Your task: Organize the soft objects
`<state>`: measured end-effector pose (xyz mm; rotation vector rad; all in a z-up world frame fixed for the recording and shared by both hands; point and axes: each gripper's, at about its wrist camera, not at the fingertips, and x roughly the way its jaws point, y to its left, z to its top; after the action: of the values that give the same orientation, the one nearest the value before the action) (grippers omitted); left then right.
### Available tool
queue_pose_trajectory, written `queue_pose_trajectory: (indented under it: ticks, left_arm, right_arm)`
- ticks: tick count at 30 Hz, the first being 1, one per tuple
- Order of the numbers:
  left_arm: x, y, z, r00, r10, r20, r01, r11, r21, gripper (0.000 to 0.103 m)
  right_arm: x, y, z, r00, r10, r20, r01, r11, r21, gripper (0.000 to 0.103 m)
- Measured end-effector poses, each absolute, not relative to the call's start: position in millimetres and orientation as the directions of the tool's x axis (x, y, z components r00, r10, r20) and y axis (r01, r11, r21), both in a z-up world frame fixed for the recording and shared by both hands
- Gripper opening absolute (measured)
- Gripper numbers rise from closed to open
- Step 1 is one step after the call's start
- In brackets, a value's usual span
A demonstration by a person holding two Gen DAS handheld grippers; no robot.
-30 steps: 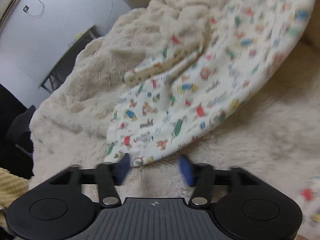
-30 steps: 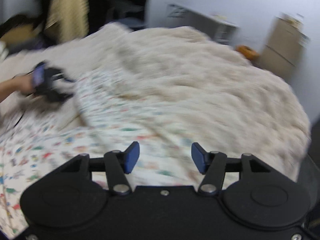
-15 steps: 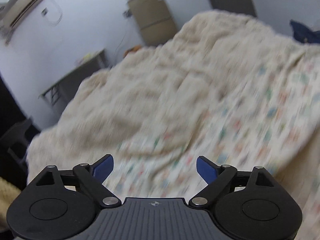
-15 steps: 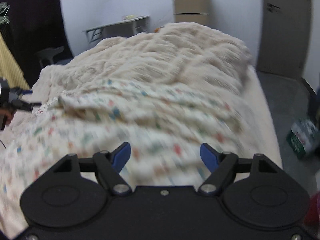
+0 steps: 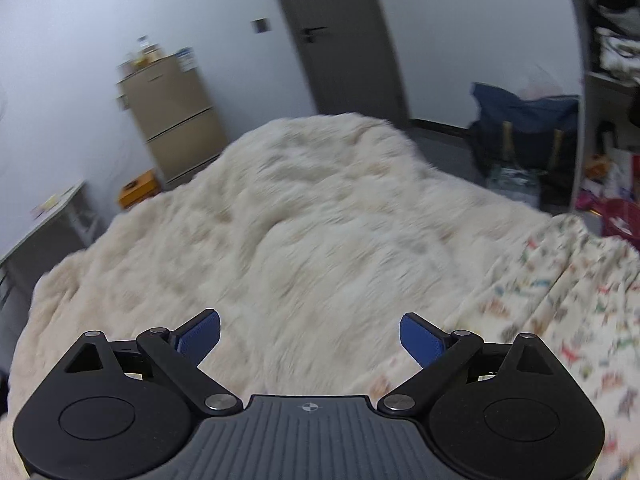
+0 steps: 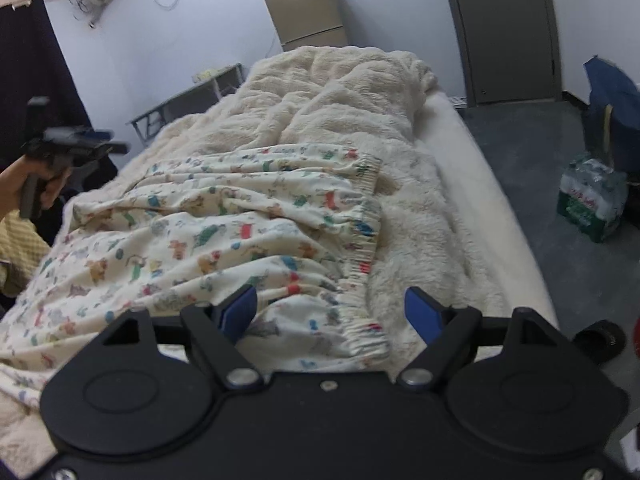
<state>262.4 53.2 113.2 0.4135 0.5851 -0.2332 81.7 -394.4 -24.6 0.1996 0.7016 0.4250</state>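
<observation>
A cartoon-print sheet [image 6: 208, 240] lies rumpled over a cream fluffy blanket [image 6: 340, 104] on the bed; its elastic hem runs down the right side. In the left wrist view the printed sheet [image 5: 560, 300] shows only at the right, with the fluffy blanket [image 5: 300, 240] filling the middle. My left gripper [image 5: 310, 338] stands open above the blanket, holding nothing. My right gripper [image 6: 330, 312] is open too, hovering over the sheet's near hem. In the right wrist view the left gripper [image 6: 68, 148] appears at the far left, held in a hand.
A tan fridge [image 6: 306, 12] and a grey door [image 6: 504, 28] stand at the far wall. A pack of water bottles [image 6: 592, 204] and a dark blue bag [image 6: 616, 116] sit on the floor right of the bed. A low grey table [image 6: 188, 100] stands left of the bed.
Both grippers opened wider and lifted away from the printed sheet. The left view swung from the sheet up to the fluffy blanket and the door; the right view steadied over the sheet's hem.
</observation>
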Motion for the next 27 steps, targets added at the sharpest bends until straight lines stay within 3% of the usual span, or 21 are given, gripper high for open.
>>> queue_pose_trajectory:
  ticks: [6, 12, 20, 27]
  left_arm:
    - [293.9, 46.3, 143.2, 0.668, -0.301, -0.681, 0.541, 0.825, 0.166, 0.095]
    - [313.4, 72.3, 115.2, 0.459, -0.434, -0.775, 0.721, 0.691, 0.041, 0.094]
    - [340.3, 141.0, 60.6, 0.314, -0.556, -0.769, 0.708, 0.677, -0.200, 0.091]
    - [359.5, 156.5, 21.0, 0.260, -0.639, -0.724, 0.658, 0.666, -0.352, 0.088]
  right_arm:
    - [103.2, -395.0, -12.4, 0.674, 0.506, -0.538, -0.367, 0.861, 0.351, 0.080]
    - [192.4, -370.8, 29.4, 0.603, 0.602, -0.523, -0.553, 0.788, 0.269, 0.080]
    - [350.7, -276.9, 33.1, 0.406, 0.665, -0.627, -0.721, 0.655, 0.227, 0.075]
    - [383.0, -229.6, -4.5, 0.206, 0.786, -0.583, -0.720, 0.525, 0.454, 0.052]
